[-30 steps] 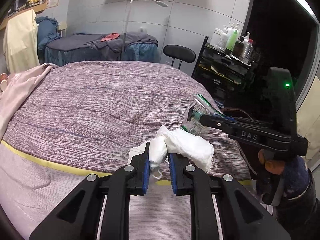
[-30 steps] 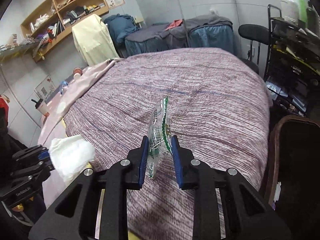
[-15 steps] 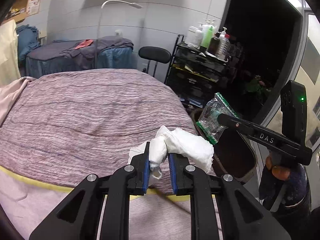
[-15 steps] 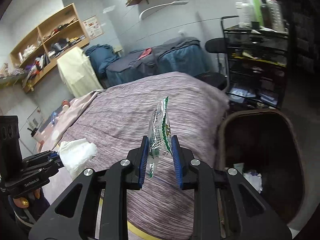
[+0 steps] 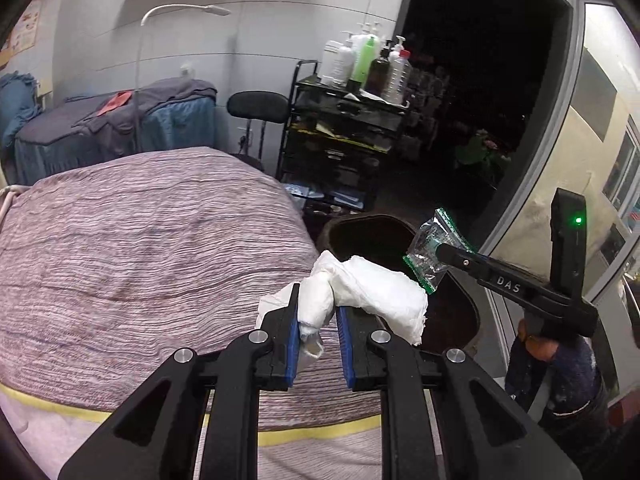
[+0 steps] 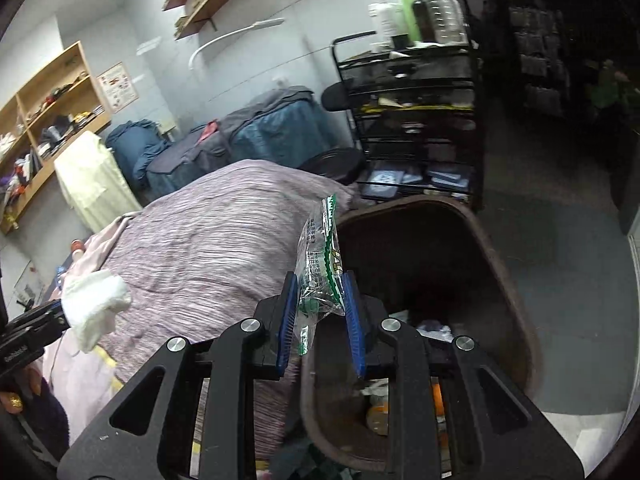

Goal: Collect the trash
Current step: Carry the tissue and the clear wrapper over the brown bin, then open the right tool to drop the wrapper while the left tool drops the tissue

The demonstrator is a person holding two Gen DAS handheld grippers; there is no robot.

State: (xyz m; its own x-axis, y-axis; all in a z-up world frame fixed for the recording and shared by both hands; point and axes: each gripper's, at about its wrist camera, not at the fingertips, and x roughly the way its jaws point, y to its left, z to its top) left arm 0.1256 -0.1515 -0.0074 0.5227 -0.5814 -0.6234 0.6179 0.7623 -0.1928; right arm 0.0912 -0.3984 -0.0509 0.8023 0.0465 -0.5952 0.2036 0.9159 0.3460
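My left gripper (image 5: 316, 312) is shut on a crumpled white tissue (image 5: 372, 296), held above the bed's near right corner. The tissue also shows in the right wrist view (image 6: 94, 304). My right gripper (image 6: 320, 296) is shut on a clear plastic wrapper with green print (image 6: 320, 264), held over the rim of a dark brown trash bin (image 6: 492, 248). In the left wrist view the wrapper (image 5: 434, 250) hangs just right of the bin's opening (image 5: 372, 236). The bin holds several bits of trash at its bottom.
A bed with a purple striped cover (image 5: 140, 248) fills the left. A black cart with bottles (image 5: 352, 128) and a black stool (image 5: 258, 108) stand behind the bin. A second covered bed (image 5: 120, 120) stands by the far wall. A glass door frame (image 5: 560, 140) is on the right.
Both grippers have swung right, away from the bed toward the bin. The wrapper now hangs over the bin's rim. Both still hold their trash.
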